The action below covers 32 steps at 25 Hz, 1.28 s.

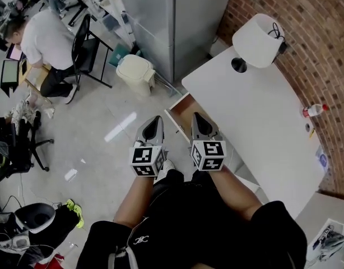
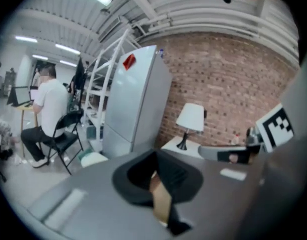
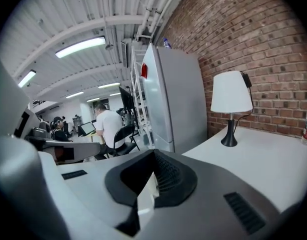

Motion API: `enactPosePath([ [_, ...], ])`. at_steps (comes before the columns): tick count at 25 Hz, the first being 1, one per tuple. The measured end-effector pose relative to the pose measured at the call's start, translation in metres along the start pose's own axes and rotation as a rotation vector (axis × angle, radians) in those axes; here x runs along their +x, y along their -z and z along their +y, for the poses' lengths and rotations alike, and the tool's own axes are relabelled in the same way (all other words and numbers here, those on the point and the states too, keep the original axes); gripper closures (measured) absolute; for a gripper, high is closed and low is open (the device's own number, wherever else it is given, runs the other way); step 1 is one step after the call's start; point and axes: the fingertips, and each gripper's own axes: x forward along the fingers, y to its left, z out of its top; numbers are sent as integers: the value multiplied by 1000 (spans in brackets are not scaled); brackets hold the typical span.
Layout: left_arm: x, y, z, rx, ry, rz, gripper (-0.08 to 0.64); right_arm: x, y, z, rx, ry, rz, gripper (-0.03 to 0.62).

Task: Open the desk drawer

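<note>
We are in a shared office with a loft look. A bare brick wall (image 1: 323,49) runs behind a white worktop (image 1: 256,122) that carries a table lamp (image 1: 256,41). Across the grey floor (image 1: 105,150), a person (image 1: 46,41) sits on a black folding chair (image 1: 85,49) at a small desk (image 1: 35,74) with a laptop (image 1: 9,72), and a swivel chair (image 1: 18,147) stands nearby. Strip lights (image 3: 81,46) hang under a ribbed ceiling (image 3: 68,14), and a tall grey refrigerator (image 1: 172,21), white shelving (image 2: 106,84) and a waste bin (image 1: 135,72) fill the corner.
</note>
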Motion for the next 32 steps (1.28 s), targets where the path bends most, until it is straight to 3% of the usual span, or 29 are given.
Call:
enactPosePath([
  [5,-4,-58,-1,63,1,-59,563,-14,-58,13,-21,4,-129,594],
  [11,-5,-79,-11,77,14,-70,563,-20,-99,9,-41,31,-210,594],
  [32,10,-88,8,95,48,-36,563,-11,-113,5,-45,99,-248,594],
])
